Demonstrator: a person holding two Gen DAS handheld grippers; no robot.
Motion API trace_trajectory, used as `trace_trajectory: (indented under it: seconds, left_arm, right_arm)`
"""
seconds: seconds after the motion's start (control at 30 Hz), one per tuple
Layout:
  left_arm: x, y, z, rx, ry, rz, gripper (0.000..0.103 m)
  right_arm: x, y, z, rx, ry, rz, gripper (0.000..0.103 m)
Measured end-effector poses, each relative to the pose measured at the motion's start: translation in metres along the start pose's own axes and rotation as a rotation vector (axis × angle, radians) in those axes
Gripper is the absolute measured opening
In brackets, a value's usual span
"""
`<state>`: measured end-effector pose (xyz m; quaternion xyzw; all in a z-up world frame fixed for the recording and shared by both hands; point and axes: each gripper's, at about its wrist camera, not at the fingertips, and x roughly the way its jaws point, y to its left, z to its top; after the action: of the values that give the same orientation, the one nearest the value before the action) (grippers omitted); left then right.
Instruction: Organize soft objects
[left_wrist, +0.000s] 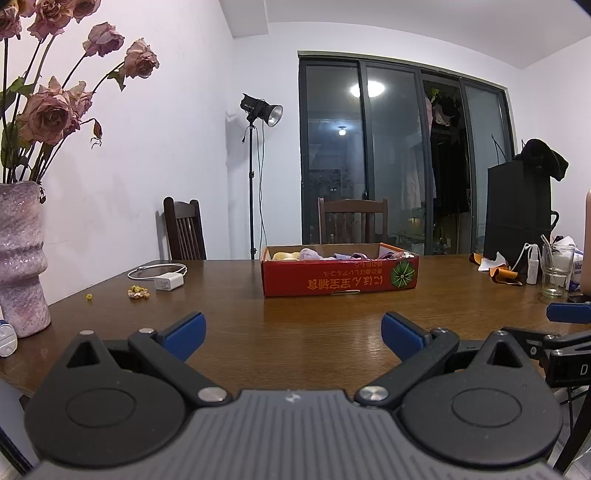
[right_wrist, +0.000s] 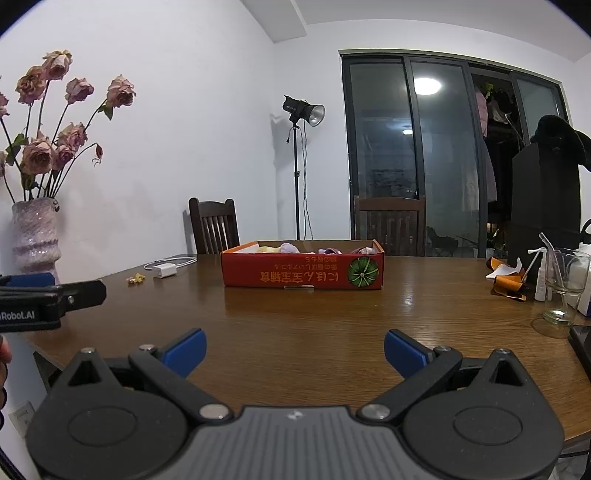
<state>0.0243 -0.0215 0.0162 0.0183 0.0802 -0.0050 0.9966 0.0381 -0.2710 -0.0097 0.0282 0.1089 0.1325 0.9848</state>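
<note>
Left wrist view: left gripper (left_wrist: 293, 334), jaws spread wide, nothing between them, held low over the near edge of the table (left_wrist: 295, 332). Right wrist view: right gripper (right_wrist: 294, 350), likewise spread and empty, just beside the left one.

Item 1. Box (left_wrist: 340, 275): red cardboard, shallow, open top, printed front. Stands on the table at the far middle, well apart from both grippers. Judged light and likely to slide if pushed; thin walls would bend under a pinch.

Item 2. Soft things (left_wrist: 310, 254): a yellow piece at the left end of the box, pale lilac and pink-purple pieces along to the right. Only their tops show over the rim; kind and number cannot be told. Judged light, limp, easily crushed, not fragile and not slippery. Best taken by a raised fold or bunched crest from above, with a deep bite, since a shallow pinch on loose cloth may pull free or drag a neighbour along.

Item 3. Other things: vase (left_wrist: 20, 258) of dried roses near left; charger (left_wrist: 169, 282) and cable far left; glass (left_wrist: 554, 271) right, breakable, to be kept clear of.
</note>
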Motion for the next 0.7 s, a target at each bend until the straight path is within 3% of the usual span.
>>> trace_trajectory:
  seconds: [0.7]
  left_arm:
    - [0.0002, 0.0020, 0.0006, 0.000, 0.007, -0.006, 0.103]
  right_arm:
    - [-0.0013, -0.0016, -0.0006, 0.011, -0.007, -0.011, 0.103]
